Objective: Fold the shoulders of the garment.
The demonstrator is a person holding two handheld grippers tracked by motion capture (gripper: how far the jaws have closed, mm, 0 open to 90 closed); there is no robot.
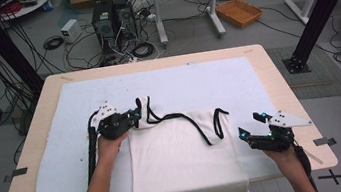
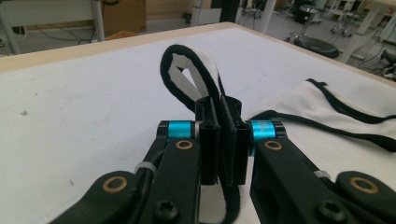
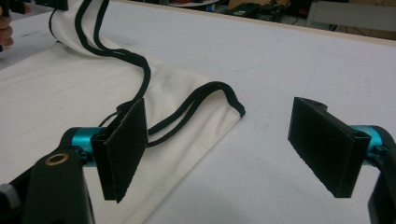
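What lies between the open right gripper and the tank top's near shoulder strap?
Bare white mat, in the right gripper view: right gripper faces the shoulder strap of the tank top.

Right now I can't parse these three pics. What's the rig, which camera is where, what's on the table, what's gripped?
No robot: a person holds a hand-operated two-jaw gripper in each hand. The high view looks down from above; the other two cameras ride on the grippers, looking along their black jaws. On the white mat lies a white tank top with black trim. The left gripper is shut on a shoulder strap and lifts it off the mat. The right gripper is open, holding nothing, beside the other strap.
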